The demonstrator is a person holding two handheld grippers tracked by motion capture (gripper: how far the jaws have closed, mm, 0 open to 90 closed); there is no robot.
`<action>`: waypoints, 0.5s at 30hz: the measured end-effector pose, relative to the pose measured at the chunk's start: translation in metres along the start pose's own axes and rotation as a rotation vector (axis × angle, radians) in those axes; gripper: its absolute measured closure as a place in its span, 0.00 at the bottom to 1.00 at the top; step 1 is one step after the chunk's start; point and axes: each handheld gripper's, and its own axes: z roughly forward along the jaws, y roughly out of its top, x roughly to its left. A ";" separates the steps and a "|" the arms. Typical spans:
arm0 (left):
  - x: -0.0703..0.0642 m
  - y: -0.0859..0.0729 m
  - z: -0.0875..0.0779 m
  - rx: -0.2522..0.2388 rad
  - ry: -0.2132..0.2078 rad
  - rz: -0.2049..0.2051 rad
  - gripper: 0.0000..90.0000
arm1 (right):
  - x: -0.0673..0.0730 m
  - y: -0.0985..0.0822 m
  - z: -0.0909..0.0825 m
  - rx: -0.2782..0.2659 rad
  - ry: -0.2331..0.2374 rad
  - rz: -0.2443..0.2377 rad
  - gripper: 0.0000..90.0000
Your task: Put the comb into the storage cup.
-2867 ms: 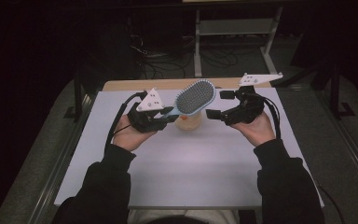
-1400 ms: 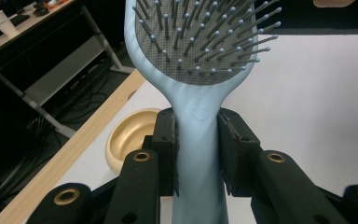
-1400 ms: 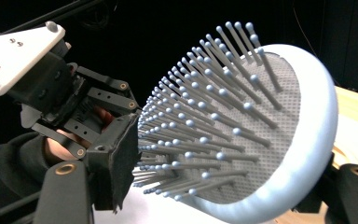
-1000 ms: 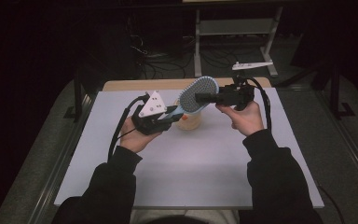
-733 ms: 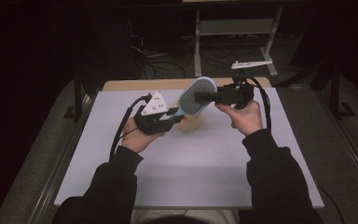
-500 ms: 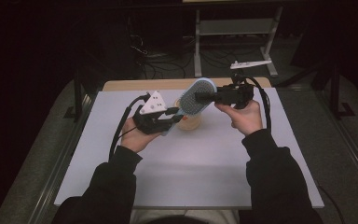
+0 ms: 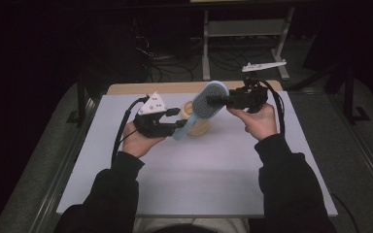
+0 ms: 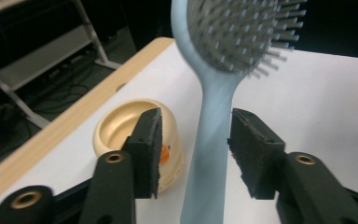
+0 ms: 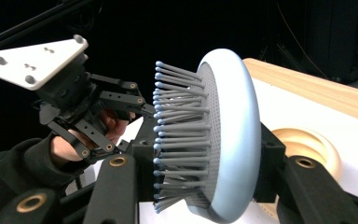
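Observation:
A light-blue hairbrush [image 7: 200,105] hangs tilted above the white table, bristles facing the person. My right gripper [image 7: 213,101] is shut on its oval head [image 9: 233,140], one jaw in the bristles and one on the back. The brush handle [image 8: 212,140] runs down between the jaws of my left gripper [image 8: 198,128], which have just been opening. A gap shows beside the left pad, so that gripper [image 7: 179,125] stands open around the handle.
A beige round cup [image 7: 194,119] with an orange mark stands on the white table top [image 7: 199,184], just behind the brush. A wooden strip [image 7: 175,87] edges the far side. Dark floor, cables and a metal stand [image 7: 243,29] lie beyond.
The right gripper came in from the right and closed on the brush head. The left gripper's jaws have parted off the handle. Both hands have hardly shifted.

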 end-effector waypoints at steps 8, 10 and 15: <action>0.008 -0.007 -0.003 -0.019 -0.045 -0.051 0.48 | 0.003 0.004 -0.003 0.012 -0.011 -0.021 0.60; 0.010 -0.008 -0.004 -0.016 -0.049 -0.057 0.43 | 0.004 0.005 -0.004 0.013 -0.017 -0.028 0.60; 0.014 -0.011 -0.006 -0.024 -0.055 -0.086 0.36 | 0.006 0.010 -0.006 0.018 -0.023 -0.038 0.60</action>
